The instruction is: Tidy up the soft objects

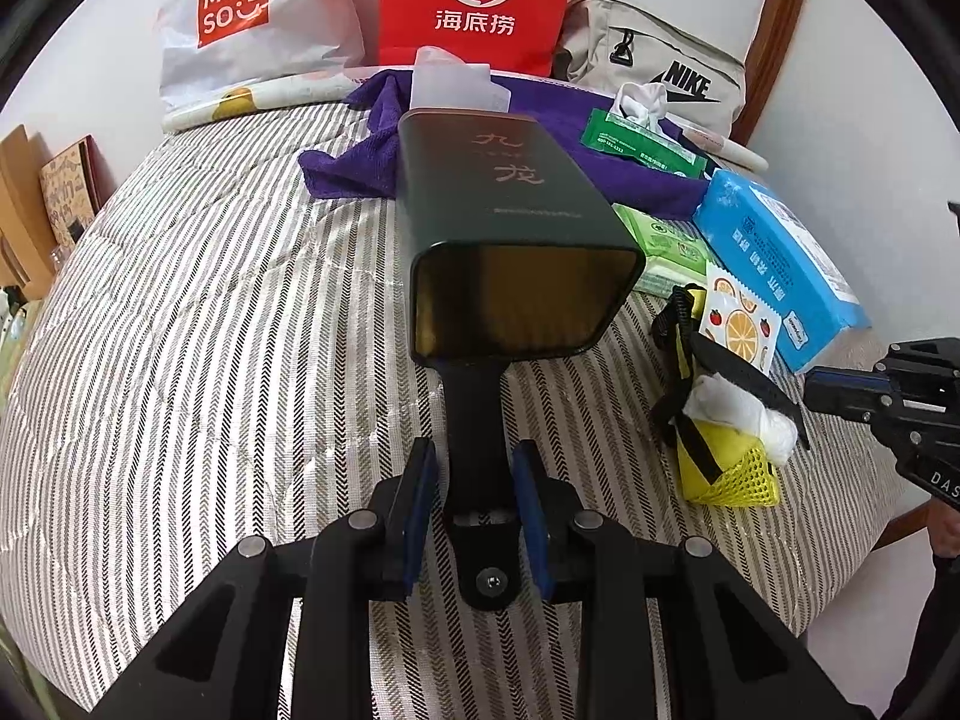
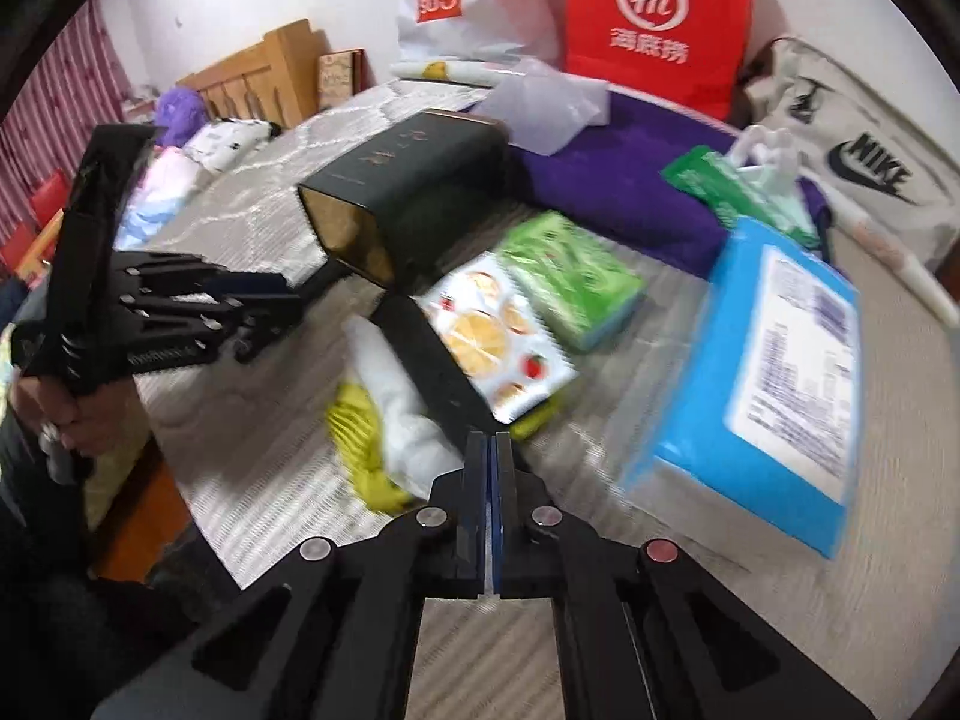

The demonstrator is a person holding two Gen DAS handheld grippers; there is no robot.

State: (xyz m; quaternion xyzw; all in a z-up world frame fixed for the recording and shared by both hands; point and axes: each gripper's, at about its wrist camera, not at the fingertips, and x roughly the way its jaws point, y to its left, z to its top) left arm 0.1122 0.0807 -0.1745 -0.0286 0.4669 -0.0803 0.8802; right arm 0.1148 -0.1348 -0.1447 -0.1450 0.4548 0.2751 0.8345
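A dark green open-ended box lies on its side on the striped bed, mouth toward my left gripper, which is open around a black strap or stem running from the box. In the right wrist view the box lies at centre left. My right gripper is shut and empty, just in front of a yellow mesh pouch with a white tissue wad and a black strap. A purple towel, green tissue pack, blue tissue pack and fruit-print packet lie beyond.
A red Hi bag, a white Miniso bag and a beige Nike bag stand at the back by the wall. A green wet-wipe pack lies on the towel. The bed edge drops off at left.
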